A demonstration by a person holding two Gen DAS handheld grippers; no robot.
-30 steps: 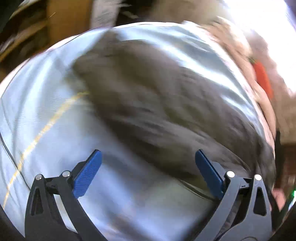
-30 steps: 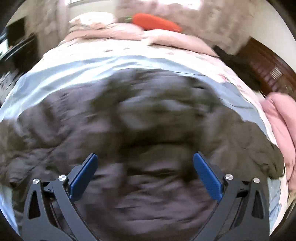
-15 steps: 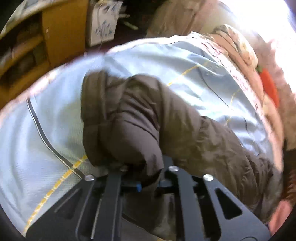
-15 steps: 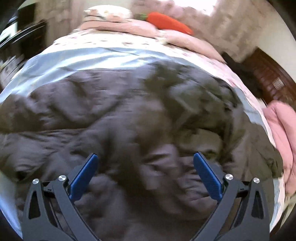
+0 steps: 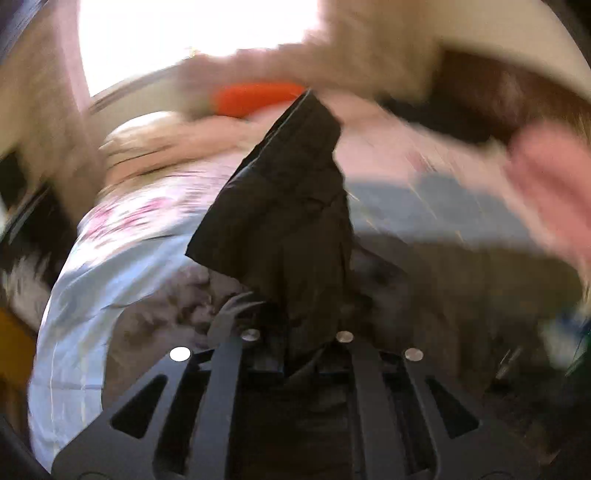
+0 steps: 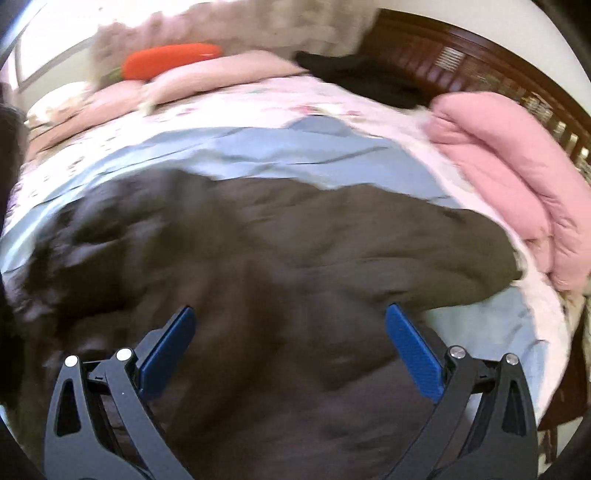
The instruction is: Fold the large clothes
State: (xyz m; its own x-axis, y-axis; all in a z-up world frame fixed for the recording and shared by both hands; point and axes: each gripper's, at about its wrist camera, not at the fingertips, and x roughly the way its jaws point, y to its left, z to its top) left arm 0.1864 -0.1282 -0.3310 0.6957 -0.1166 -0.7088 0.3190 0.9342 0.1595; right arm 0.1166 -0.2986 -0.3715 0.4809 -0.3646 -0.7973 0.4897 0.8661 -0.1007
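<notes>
**Left gripper lifts a coat flap while the right hovers open**

The left gripper [image 5: 295, 354] has its fingers pressed together on a fold of the dark brown coat [image 6: 280, 258]. In the left wrist view the pinched flap [image 5: 291, 206] rises straight up from between the fingers, dark against the bright window [image 5: 192, 33], and reaches as high as the orange cushion [image 5: 255, 98]. The fingertips themselves are hidden by the cloth.

The right gripper [image 6: 290, 349] has its fingers spread wide, blue pads [image 6: 412, 354] apart, with nothing between them. It hangs above the near part of the coat; whether it touches the cloth cannot be told.

The coat lies spread across the bed on a light blue sheet [image 6: 258, 147], filling most of the right wrist view from left to right. Beyond the sheet is a floral cover [image 6: 236, 107], then pink pillows [image 6: 221, 74] with the cushion on top. A folded pink quilt [image 6: 517, 177] sits at the right edge of the bed, beside a dark wooden headboard [image 6: 480, 62]. A black garment [image 6: 369, 79] lies near the headboard. Both views are blurred.
</notes>
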